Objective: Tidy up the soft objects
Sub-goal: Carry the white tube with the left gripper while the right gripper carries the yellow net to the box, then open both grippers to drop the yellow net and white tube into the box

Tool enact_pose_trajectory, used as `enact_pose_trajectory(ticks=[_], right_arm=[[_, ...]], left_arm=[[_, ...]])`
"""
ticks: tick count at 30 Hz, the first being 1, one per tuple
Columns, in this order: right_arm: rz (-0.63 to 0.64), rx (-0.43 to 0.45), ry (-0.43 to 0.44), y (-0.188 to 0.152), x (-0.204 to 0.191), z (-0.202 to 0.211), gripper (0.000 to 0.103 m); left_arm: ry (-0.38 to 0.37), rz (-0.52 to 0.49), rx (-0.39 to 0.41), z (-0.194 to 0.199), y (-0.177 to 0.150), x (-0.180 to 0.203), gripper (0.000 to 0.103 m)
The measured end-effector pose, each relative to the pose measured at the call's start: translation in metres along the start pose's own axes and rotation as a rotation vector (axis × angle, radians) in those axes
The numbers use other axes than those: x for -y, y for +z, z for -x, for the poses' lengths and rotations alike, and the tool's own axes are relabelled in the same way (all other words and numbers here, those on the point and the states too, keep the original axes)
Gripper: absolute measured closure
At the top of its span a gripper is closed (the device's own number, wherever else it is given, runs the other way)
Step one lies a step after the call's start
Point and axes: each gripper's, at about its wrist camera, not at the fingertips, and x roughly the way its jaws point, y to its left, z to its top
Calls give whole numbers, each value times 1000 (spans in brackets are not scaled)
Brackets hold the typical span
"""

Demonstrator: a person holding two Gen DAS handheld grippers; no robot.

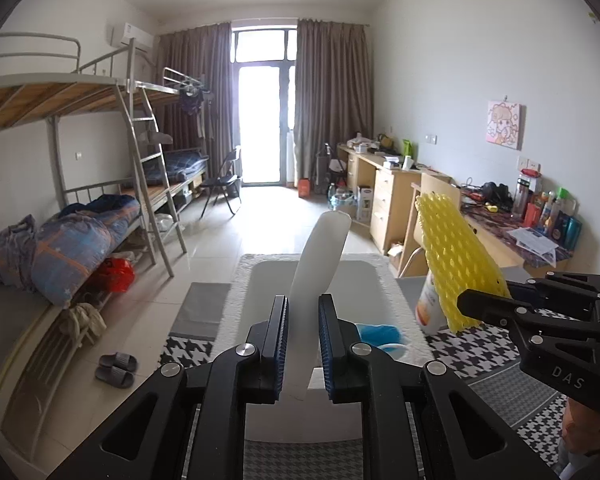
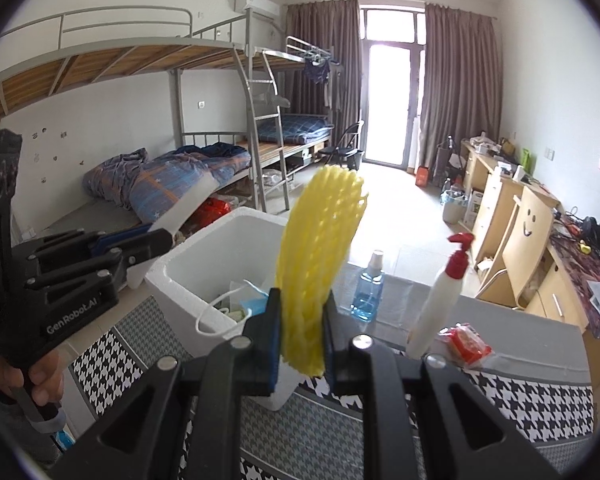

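My left gripper (image 1: 303, 344) is shut on a white foam strip (image 1: 320, 272) that stands up above the white foam box (image 1: 364, 280); it also shows in the right wrist view (image 2: 188, 204). My right gripper (image 2: 302, 336) is shut on a yellow foam net sleeve (image 2: 316, 248), held upright just right of the box (image 2: 204, 256). From the left wrist view the sleeve (image 1: 456, 260) and right gripper (image 1: 484, 304) are at the right. Inside the box lie a blue face mask (image 2: 254, 304) and other soft items.
The table has a houndstooth cloth (image 2: 520, 404). On it stand a blue liquid bottle (image 2: 367, 288), a white spray bottle with red nozzle (image 2: 440, 304) and a red packet (image 2: 466, 342). Bunk beds (image 2: 160, 176) are left, desks (image 2: 512, 220) right.
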Motion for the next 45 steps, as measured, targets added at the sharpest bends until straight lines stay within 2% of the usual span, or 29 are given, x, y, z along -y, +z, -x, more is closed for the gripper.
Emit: enact_pose_trajectory(ticks=[9,27,29,31,33,45], right_arm=[[19,-20,35,7,-7,-19,82],[60,-103,111,17,-23,-63,79],[60,-108,117,18,-21,-66,71],[55,-103,123,20,-20,-67,39],[48,-93,124,20,-20,-65,31],[57,-59,94,19,-18,-48,31]], left_arm=[[54,18,-1,0,-1,-11,87],[100,47,-8,4,-5,-24,87],[100,52,-8,4,-5,-26,87],[97,55,-11,4,-5,-26,87],[96,55,-14,2,-5,-26,87],[61,33,-14,-2,-2,-20,87]])
